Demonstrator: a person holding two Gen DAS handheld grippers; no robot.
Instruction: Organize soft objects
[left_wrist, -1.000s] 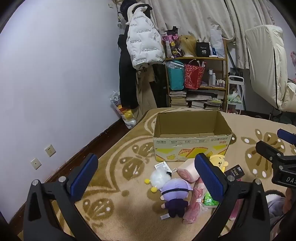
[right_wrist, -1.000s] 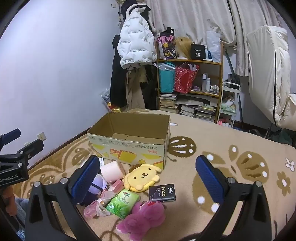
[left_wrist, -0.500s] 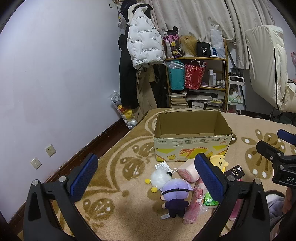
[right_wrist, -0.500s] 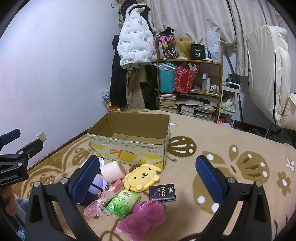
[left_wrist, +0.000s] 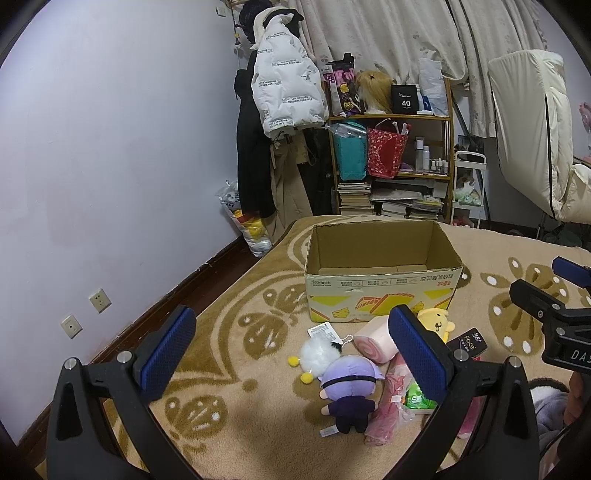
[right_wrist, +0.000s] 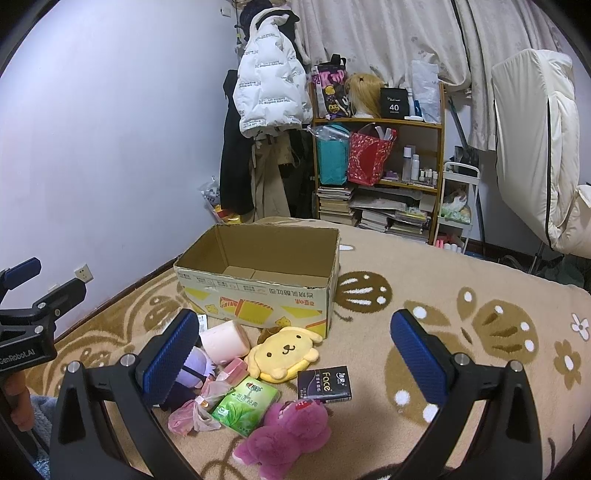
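My rug (right_wrist: 461, 280) carries the open box (right_wrist: 258, 291); before it lie yellow plush (right_wrist: 282, 352), pink roll (right_wrist: 225, 338), tissue pack (right_wrist: 245, 406), magenta bear (right_wrist: 286, 439).

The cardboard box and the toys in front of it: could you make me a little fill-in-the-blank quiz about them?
1. The cardboard box stands open on the carpet, and inside it holds ____ toys.
2. The yellow dog plush lies face ____.
3. The black packet beside it reads ____.
4. Both the left hand-held gripper and the right hand-held gripper are ____, holding nothing.

Answers: no; up; Face; open
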